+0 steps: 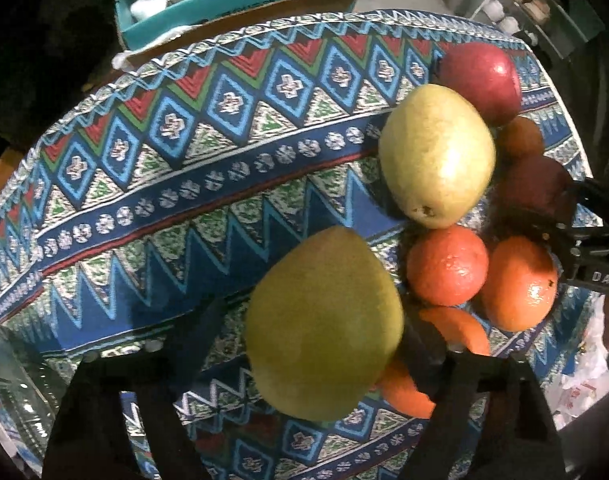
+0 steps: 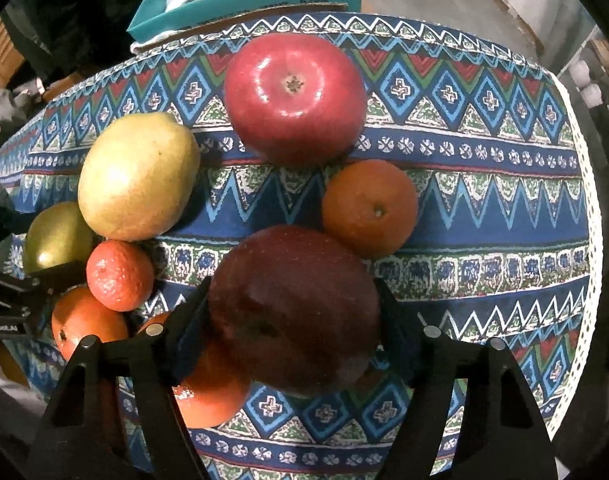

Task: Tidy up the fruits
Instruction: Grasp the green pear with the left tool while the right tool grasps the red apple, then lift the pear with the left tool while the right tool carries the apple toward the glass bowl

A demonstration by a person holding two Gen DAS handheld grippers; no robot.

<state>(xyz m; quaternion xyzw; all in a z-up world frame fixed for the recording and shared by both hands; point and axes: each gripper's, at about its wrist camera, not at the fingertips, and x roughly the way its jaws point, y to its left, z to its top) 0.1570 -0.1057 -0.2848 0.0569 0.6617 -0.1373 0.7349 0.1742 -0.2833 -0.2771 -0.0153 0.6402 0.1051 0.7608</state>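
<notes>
My left gripper (image 1: pixel 320 332) points down with its pads against a green pear (image 1: pixel 324 320) on the patterned tablecloth (image 1: pixel 176 184). My right gripper (image 2: pixel 294 320) is clamped on a dark red apple (image 2: pixel 296 304); that apple (image 1: pixel 536 188) shows in shadow at the right of the left wrist view. A second, yellower pear (image 1: pixel 436 156) lies just beyond, with a bright red apple (image 2: pixel 294 96) further back. Several oranges (image 1: pixel 446 266) crowd around both held fruits, one (image 2: pixel 370 208) touching the dark apple and another (image 2: pixel 208 392) under the right gripper's left finger.
A teal cardboard box (image 2: pixel 244 4) with white packing stands behind the table. The cloth's white lace edge (image 2: pixel 584 208) marks the table's right side. A clear glass vessel (image 1: pixel 20 380) sits at the near left. White plastic bags (image 1: pixel 584 384) lie beyond the right edge.
</notes>
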